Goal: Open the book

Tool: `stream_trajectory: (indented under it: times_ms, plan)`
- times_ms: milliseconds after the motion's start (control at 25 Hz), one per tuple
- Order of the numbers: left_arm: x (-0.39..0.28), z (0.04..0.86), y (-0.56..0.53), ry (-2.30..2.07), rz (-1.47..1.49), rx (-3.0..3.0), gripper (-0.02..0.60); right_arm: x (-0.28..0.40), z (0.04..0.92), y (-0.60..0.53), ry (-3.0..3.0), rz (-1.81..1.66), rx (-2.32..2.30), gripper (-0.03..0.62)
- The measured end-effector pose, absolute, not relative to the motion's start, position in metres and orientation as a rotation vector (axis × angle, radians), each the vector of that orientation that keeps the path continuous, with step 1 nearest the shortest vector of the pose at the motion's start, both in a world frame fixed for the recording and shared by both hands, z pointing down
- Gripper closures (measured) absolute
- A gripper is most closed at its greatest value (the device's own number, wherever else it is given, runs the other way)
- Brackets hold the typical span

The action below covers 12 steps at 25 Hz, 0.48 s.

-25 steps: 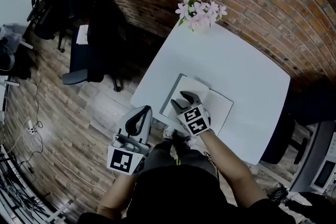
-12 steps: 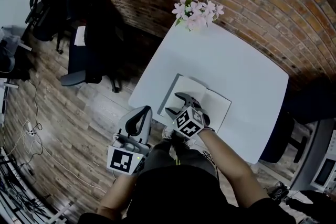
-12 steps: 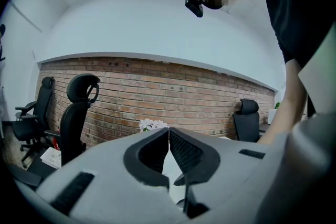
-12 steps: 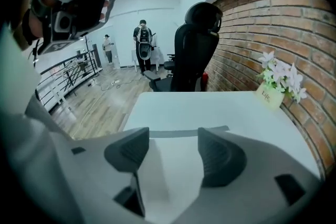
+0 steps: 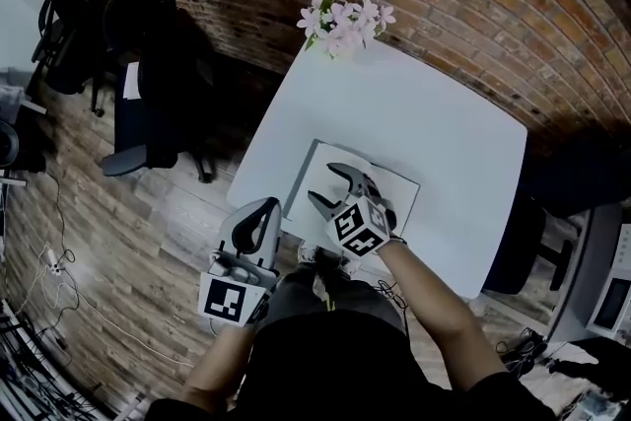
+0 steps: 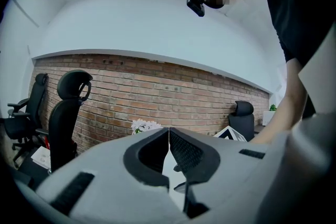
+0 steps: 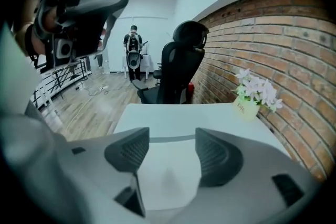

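The book (image 5: 396, 188) lies open on the white table (image 5: 434, 133), near its front left edge, white pages up and a grey cover edge at the left. My right gripper (image 5: 328, 185) hovers just over the left page, open; its jaws have just been opening and nothing is pinched between them. In the right gripper view the page (image 7: 167, 178) shows below the spread right gripper (image 7: 172, 143). My left gripper (image 5: 267, 206) hangs off the table's left edge, over the floor, shut and empty. Its tips (image 6: 168, 130) meet in the left gripper view.
A pot of pink flowers (image 5: 340, 23) stands at the table's far corner by the brick wall. Black office chairs (image 5: 148, 54) stand on the wooden floor to the left, with cables (image 5: 49, 261) near them. A person (image 7: 133, 44) stands far off in the room.
The right gripper's jaws have spread wide and it has lifted slightly off the page. The book stays open. The left gripper has held still.
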State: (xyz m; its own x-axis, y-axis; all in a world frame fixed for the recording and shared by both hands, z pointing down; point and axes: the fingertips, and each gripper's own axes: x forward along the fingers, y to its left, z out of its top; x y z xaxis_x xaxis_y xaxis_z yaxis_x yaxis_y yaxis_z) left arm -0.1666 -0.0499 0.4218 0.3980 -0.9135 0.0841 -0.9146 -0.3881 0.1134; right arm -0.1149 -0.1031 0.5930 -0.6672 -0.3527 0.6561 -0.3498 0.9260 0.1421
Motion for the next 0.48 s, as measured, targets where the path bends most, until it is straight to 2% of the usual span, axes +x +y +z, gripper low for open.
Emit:
stream_trajectory:
  times_ms: [280, 320, 400, 440, 480]
  plan:
    - [-0.140, 0.413, -0.061, -1.561, 0.008, 2.595, 0.555, -0.058, 0.575, -0.125, -2.358, 0.083, 0.719, 0.332]
    - [-0.136, 0.411, -0.063, -1.550, 0.008, 2.608, 0.555, -0.046, 0.573, -0.127, -2.347, 0.096, 0.763, 0.347]
    - [-0.128, 0.407, -0.066, -1.526, 0.007, 2.634, 0.555, -0.020, 0.569, -0.131, -2.336, 0.137, 0.862, 0.474]
    - [-0.123, 0.405, -0.067, -1.513, 0.006, 2.648, 0.555, -0.005, 0.566, -0.133, -2.336, 0.166, 0.918, 0.513]
    - [-0.118, 0.403, -0.068, -1.499, 0.007, 2.661, 0.555, 0.010, 0.564, -0.134, -2.335, 0.199, 0.977, 0.520]
